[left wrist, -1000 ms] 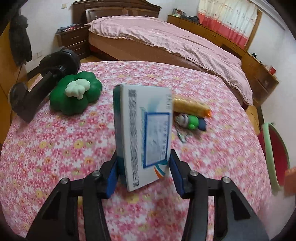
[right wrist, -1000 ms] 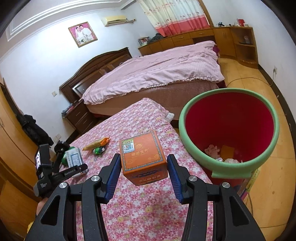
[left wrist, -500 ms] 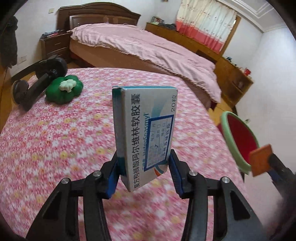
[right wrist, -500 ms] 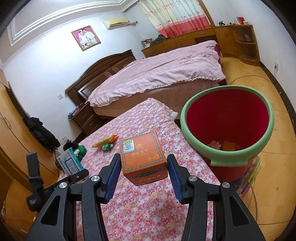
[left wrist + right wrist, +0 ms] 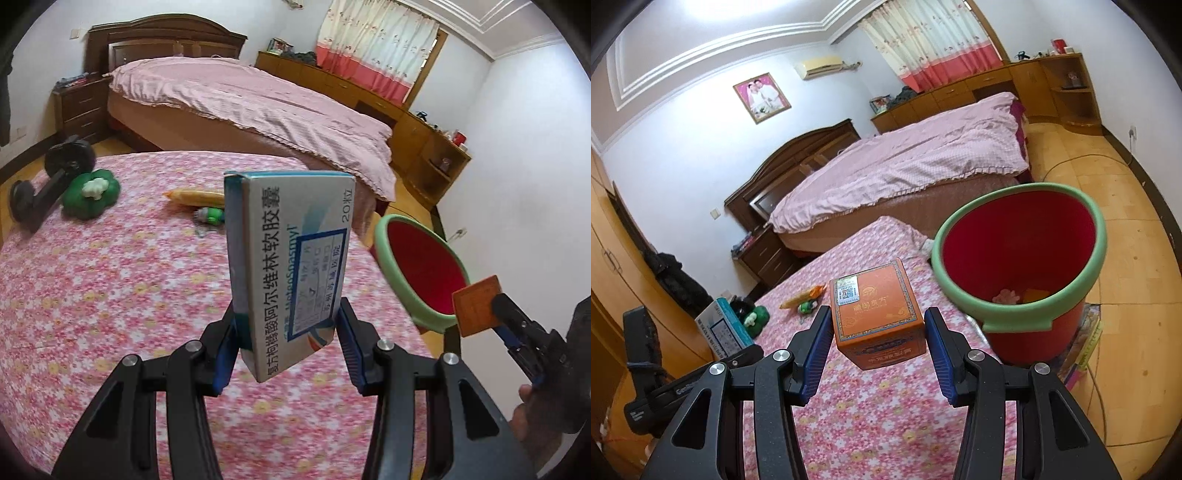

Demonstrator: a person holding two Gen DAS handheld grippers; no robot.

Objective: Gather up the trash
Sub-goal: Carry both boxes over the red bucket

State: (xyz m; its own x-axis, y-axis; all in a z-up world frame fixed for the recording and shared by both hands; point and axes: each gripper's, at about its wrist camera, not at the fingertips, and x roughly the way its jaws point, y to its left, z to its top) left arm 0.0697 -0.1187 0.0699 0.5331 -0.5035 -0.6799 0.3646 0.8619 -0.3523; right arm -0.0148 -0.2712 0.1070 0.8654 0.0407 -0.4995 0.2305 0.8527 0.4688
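Currently the orange box point(image 5: 877, 314) is clamped in the right tongs point(image 5: 875, 332), carried above the floral table point(image 5: 879, 417); the red bin point(image 5: 1019, 254) with the green rim lies ahead-right of it, so the right hand looks nearer. The left tongs point(image 5: 288, 343) are clamped on the blue-white medicine box point(image 5: 291, 266), long axis upright, bin to its right past the table edge. Only the right view shows scraps inside the bin; the left view shows the green toy point(image 5: 90, 192) clearly.
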